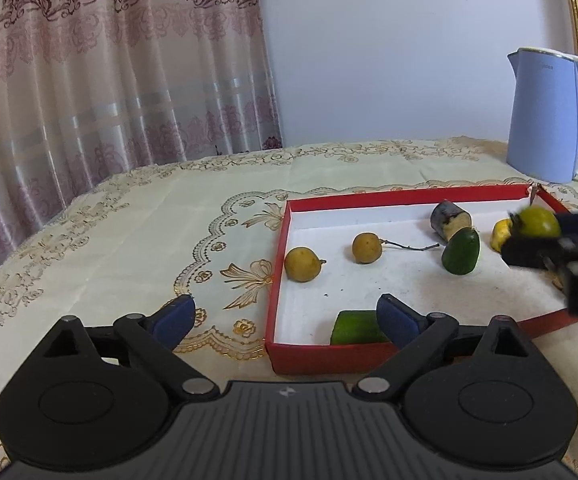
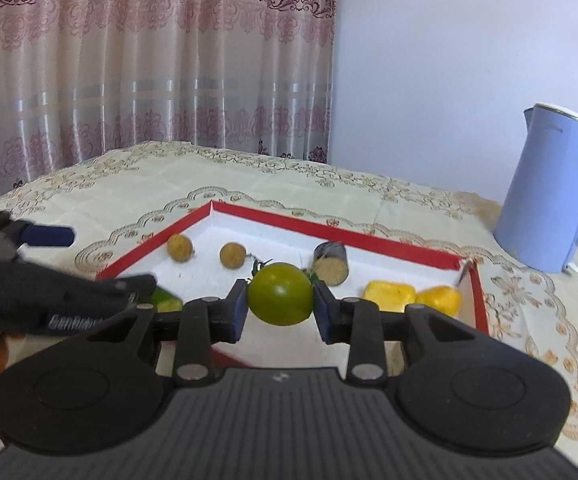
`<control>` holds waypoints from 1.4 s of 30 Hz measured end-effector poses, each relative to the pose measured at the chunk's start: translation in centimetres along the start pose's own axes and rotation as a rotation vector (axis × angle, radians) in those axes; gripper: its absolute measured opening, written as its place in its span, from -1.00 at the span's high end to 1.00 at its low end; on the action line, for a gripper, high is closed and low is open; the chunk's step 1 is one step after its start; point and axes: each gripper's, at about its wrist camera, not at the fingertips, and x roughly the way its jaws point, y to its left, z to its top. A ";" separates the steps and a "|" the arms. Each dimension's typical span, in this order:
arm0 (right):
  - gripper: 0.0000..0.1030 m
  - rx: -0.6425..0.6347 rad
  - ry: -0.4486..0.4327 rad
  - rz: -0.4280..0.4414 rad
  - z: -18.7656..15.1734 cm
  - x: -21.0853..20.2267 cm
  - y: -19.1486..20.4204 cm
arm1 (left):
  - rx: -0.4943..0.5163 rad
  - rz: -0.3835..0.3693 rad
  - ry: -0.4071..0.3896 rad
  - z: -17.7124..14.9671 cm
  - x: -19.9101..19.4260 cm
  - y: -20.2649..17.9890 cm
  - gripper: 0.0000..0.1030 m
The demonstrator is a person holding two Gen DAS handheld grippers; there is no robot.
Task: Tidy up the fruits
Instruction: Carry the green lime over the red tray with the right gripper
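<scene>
1. Your left wrist view shows the near corner of the red tray (image 1: pixel 277 276) at lower centre, with a green piece (image 1: pixel 355 328) against its near wall. In your right wrist view that piece (image 2: pixel 165 300) is mostly hidden behind the left hand-held gripper (image 2: pixel 89 264).
2. Your right wrist view shows two yellow pieces (image 2: pixel 389 295) side by side right of centre. The left view shows only one (image 1: pixel 500 234), at the right edge.
3. Your left hand-held gripper (image 1: pixel 285 320) stands wide open with nothing between its blue pads (image 1: pixel 175 318), which straddle the tray's near corner.
4. Your right hand-held gripper (image 2: pixel 281 304) is clamped on a round green fruit (image 2: pixel 281 299), held above the tray's white floor, mid-frame.
5. Two small brownish-yellow round fruits (image 1: pixel 303 264) lie in the tray's left part, and a dark stub with a pale cut face (image 1: pixel 449 220) and a green oval fruit (image 1: pixel 461 251) lie further right.
6. The tray rests on the cloth-covered surface (image 1: pixel 129 232), with a blue kettle (image 1: pixel 545 116) at upper right.
</scene>
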 end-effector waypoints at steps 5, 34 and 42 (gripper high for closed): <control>0.37 0.009 0.015 -0.012 0.8 2.2 -0.6 | -0.001 -0.007 0.007 -0.3 -0.4 0.2 -0.90; 0.37 0.024 0.086 -0.010 2.9 8.5 -0.7 | 0.022 -0.050 0.028 -1.1 -1.3 -0.1 -0.90; 0.37 0.013 0.101 -0.061 3.3 9.3 -0.4 | 0.025 -0.042 0.033 -1.2 -1.1 0.0 -0.90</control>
